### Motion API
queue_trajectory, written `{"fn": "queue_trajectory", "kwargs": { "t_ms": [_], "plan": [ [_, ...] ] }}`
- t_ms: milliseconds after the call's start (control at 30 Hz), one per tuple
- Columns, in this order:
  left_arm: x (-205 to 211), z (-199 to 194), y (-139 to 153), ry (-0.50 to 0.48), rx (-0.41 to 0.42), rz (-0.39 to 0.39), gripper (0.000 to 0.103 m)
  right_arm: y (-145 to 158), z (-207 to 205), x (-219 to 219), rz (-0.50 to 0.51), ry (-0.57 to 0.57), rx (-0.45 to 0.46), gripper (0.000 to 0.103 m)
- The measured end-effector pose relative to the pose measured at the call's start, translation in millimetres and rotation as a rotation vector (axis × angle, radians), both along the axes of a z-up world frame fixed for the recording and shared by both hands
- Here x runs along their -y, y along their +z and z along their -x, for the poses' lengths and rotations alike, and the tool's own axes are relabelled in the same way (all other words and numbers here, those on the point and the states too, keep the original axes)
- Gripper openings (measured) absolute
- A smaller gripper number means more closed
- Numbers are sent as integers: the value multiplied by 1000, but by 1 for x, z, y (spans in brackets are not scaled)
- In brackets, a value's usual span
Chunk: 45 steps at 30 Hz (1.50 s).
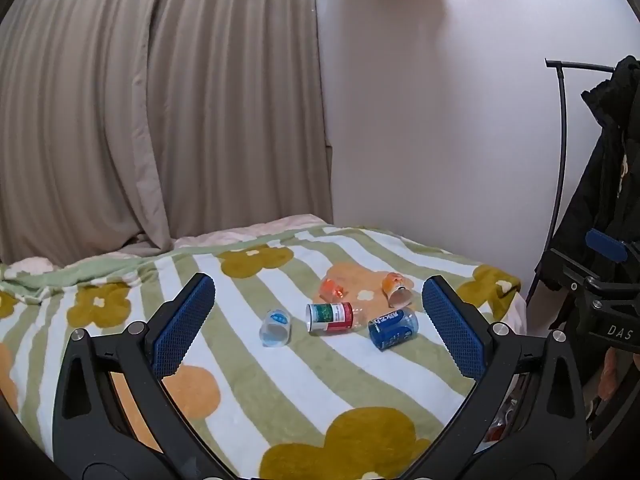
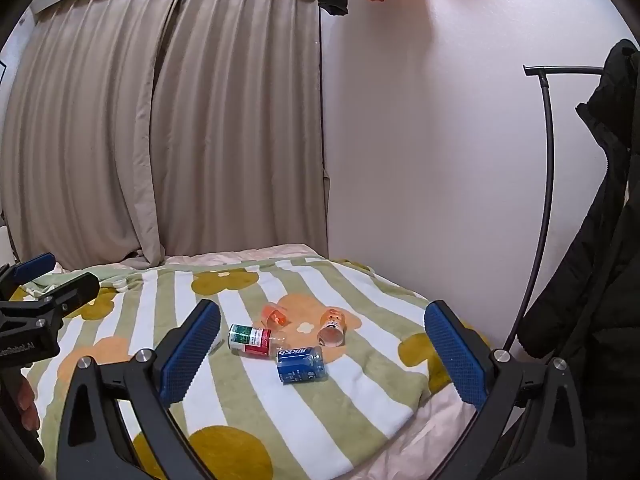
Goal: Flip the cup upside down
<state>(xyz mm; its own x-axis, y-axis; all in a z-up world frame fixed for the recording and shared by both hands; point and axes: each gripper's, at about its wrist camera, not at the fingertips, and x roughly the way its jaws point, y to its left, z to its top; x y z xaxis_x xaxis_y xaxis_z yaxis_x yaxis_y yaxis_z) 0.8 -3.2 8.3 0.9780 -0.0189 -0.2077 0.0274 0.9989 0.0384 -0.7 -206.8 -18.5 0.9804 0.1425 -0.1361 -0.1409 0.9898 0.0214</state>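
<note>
Several small plastic cups lie on their sides on a striped flowered blanket [image 1: 280,380]. A clear cup with a blue label [image 1: 275,327] lies at the left, a green and red cup [image 1: 330,317] in the middle, a blue cup [image 1: 393,328] at the right. An orange cup [image 1: 333,288] and a peach cup [image 1: 397,289] lie behind them. In the right wrist view the green and red cup [image 2: 252,339], blue cup [image 2: 301,365], orange cup [image 2: 275,316] and peach cup [image 2: 332,327] show. My left gripper [image 1: 318,312] and right gripper [image 2: 322,340] are open, empty, short of the cups.
The blanket covers a bed against a beige curtain [image 1: 160,120] and a white wall [image 1: 440,120]. A coat rack with a black jacket [image 2: 592,260] stands at the right. The bed edge [image 2: 420,432] drops off at the front right.
</note>
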Motion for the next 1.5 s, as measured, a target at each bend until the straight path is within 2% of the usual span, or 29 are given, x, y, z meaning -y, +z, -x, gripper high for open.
{"fn": "queue_trajectory", "kwargs": {
  "t_ms": [1500],
  "plan": [
    [5,0,2,-2,1,-1,103,-4,3,-4,-2,-2,-1,102]
  ]
}}
